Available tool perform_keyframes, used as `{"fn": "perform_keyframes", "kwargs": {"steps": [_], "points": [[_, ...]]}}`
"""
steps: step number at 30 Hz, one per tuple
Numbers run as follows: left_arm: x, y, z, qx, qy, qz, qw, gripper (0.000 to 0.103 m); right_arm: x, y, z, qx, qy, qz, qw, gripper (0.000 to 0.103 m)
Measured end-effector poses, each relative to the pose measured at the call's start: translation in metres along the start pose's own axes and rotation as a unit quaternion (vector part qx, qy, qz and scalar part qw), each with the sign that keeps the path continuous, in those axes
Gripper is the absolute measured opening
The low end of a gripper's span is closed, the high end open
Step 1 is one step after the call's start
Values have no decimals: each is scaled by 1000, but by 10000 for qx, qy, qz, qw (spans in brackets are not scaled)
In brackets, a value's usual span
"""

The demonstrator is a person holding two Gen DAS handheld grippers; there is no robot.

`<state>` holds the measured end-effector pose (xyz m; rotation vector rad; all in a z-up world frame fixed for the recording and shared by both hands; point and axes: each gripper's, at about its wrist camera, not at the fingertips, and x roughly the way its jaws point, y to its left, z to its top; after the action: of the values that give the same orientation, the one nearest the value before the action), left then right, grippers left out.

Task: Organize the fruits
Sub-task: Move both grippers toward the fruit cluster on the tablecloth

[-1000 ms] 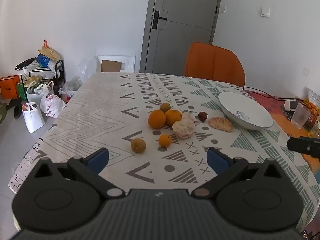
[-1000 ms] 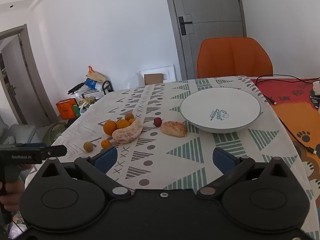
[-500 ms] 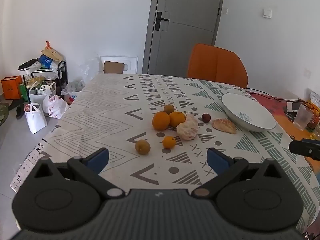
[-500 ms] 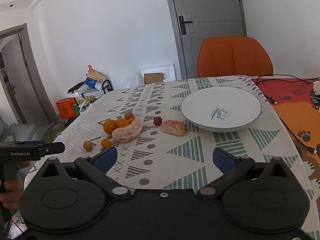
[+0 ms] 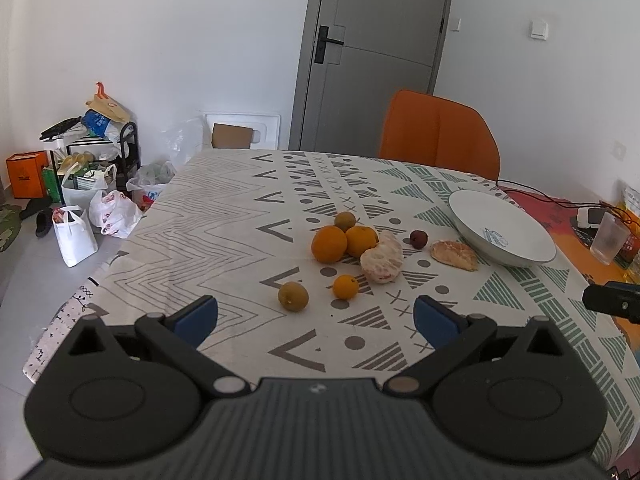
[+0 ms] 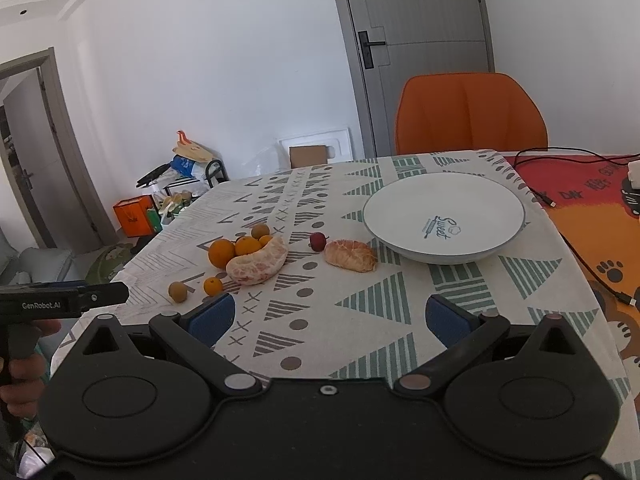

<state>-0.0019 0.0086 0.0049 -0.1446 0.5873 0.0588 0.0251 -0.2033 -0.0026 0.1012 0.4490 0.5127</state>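
Note:
Fruit lies clustered mid-table: a large orange (image 5: 329,244), a second orange (image 5: 361,241), a greenish fruit (image 5: 345,220) behind them, a peeled pomelo piece (image 5: 382,258), a small tangerine (image 5: 345,287) and a brownish round fruit (image 5: 293,297). A small red fruit (image 5: 418,239) and a peeled citrus piece (image 5: 454,254) lie beside the empty white bowl (image 5: 516,256). My left gripper (image 5: 316,320) hovers open, short of the brownish fruit. My right gripper (image 6: 326,318) is open too, nearer than the pomelo piece (image 6: 258,262) and bowl (image 6: 444,254).
An orange chair (image 5: 438,136) stands at the table's far side. Cables and a red mat (image 6: 576,184) lie right of the bowl, with a plastic cup (image 5: 609,237) nearby. Bags and a rack (image 5: 88,176) crowd the floor at left.
The left wrist view has pulled back and risen slightly, so the fruit sits a little farther off. The right wrist view is almost unchanged.

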Motion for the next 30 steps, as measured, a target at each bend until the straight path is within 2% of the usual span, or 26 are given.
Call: {"fn": "perform_keyframes", "kwargs": {"steps": [30], "points": [[-2,3,0,1,-66,49,10000,103,1,-6,0,12,26,-89,10000,103]]}}
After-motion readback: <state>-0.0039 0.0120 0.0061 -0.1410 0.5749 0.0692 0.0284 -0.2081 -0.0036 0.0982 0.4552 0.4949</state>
